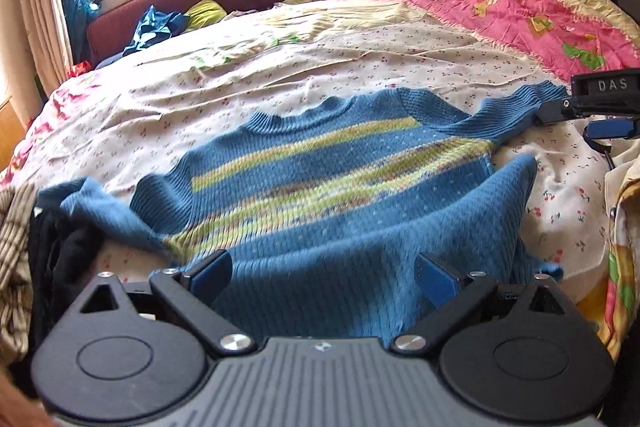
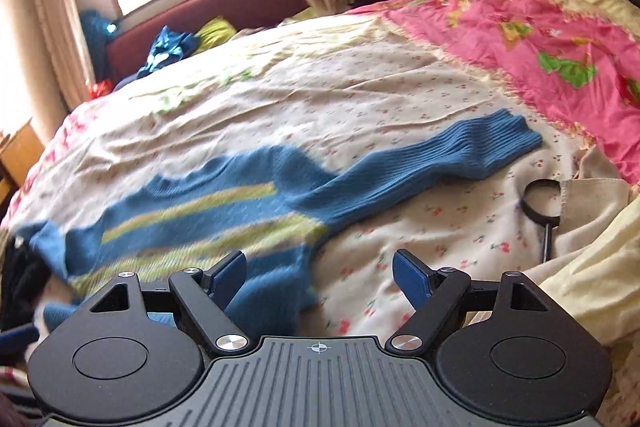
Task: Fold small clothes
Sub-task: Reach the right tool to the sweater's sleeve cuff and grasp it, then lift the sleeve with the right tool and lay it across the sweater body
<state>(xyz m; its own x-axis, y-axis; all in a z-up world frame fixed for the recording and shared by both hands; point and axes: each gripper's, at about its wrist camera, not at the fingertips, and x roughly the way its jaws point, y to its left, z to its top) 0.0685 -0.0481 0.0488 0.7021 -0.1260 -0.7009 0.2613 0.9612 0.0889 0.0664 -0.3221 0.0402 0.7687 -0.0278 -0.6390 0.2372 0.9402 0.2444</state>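
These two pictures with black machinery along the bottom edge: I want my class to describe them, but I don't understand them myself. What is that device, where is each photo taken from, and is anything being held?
A person holds a hand-operated clamp in each hand, with a wide-angle camera on each looking forward between its jaws. One picture comes from the left gripper, the other from the right gripper. Both look over a bed with a floral sheet. A blue striped sweater lies spread on it, one sleeve stretched sideways. A pink quilt lies further back. Both pairs of jaws stand open; nothing is held.
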